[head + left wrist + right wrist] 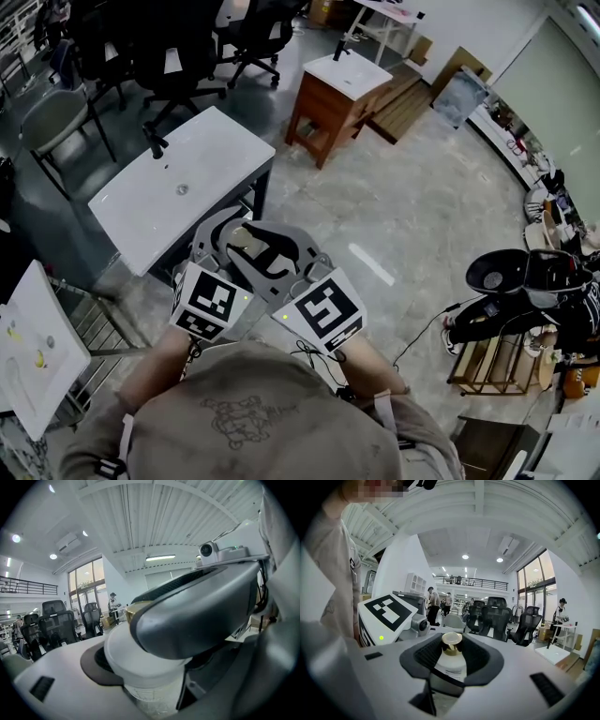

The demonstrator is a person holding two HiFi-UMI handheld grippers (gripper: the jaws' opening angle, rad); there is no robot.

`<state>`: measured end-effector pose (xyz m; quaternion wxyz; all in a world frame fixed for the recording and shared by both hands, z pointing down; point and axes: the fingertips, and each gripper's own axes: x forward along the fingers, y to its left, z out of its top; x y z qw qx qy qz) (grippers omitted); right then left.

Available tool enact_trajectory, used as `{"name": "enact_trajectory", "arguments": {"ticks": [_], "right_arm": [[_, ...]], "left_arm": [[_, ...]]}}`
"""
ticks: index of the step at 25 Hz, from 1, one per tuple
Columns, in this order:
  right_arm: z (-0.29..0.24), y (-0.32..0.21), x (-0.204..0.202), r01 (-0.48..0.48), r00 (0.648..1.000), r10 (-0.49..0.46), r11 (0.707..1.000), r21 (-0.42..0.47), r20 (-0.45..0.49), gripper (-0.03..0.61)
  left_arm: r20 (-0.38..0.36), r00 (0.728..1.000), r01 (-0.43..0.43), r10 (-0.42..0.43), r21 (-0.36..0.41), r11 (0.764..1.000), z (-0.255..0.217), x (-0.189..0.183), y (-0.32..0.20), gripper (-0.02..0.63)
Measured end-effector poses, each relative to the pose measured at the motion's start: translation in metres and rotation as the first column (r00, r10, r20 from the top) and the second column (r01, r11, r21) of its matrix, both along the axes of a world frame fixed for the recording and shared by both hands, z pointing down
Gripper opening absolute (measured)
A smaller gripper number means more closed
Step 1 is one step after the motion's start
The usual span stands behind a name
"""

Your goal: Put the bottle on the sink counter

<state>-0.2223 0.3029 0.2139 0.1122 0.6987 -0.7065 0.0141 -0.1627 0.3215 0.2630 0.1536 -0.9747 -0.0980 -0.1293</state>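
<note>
White gold-capped plastic bottle [451, 663]: pinched by left gripper [152, 679] and right gripper [451, 654], airborne; placement on white rectangular sink counter [220, 150] outstanding.

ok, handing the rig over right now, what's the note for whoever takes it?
Left gripper: shut on the bottle.
Right gripper: shut on the same bottle.
Bottle: in the air between both grippers, short of the white sink counter ahead.
Done: bottle picked up.
To do: carry it over the counter, set it down beside the basin, open both grippers.
</note>
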Motion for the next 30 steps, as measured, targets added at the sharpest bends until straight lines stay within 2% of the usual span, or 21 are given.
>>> {"name": "enact_trajectory", "arguments": {"ticks": [11,23,30], "right_arm": [[0.009,0.021,0.03,-0.018,1.0,0.018,0.999,0.032,0.006,0.137],[0.034,-0.005,0.075,-0.021,1.0,0.021,1.0,-0.003,0.022,0.138],[0.048,-0.04,0.11,-0.007,0.999,0.008,1.0,-0.023,0.042,0.137]], "left_arm": [[-0.01,1.0,-0.021,0.021,0.012,1.0,0.009,0.031,0.024,0.33],[0.021,1.0,-0.007,0.007,-0.003,1.0,0.035,0.074,-0.004,0.33],[0.04,0.999,0.004,-0.003,-0.019,1.0,0.049,0.108,-0.039,0.33]]}}
